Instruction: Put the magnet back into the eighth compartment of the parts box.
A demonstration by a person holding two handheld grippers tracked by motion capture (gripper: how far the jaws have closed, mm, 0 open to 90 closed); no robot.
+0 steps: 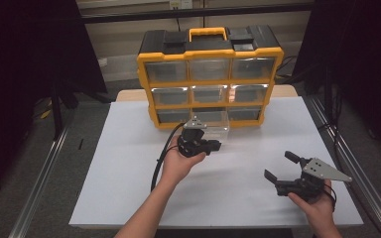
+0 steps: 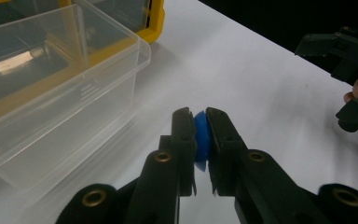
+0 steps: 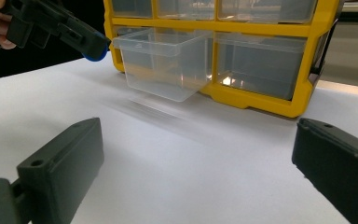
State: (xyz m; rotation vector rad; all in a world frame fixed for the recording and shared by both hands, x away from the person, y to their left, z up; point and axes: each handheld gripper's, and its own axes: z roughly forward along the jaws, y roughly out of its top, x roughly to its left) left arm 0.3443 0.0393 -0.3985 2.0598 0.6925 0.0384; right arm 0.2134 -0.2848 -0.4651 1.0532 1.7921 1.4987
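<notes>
In the high view, the left gripper (image 1: 213, 146) hovers just beside the pulled-out clear drawer (image 1: 213, 124) of the yellow organizer (image 1: 209, 54). The right gripper (image 1: 279, 167) is well apart, jaws wide open and holding nothing. The left gripper view shows its jaws clamped on a small blue round piece (image 2: 201, 140). In the right gripper view the blue piece (image 3: 95, 55) sits near the drawer's rim.

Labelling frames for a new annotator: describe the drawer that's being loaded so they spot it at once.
Start at the yellow-and-black organiser at the table's far edge, with its grid of clear drawers. On the bottom row, the middle clear drawer is pulled out over the white tabletop. Its neighbours sit flush; beside it the left gripper holds a small blue piece.
</notes>
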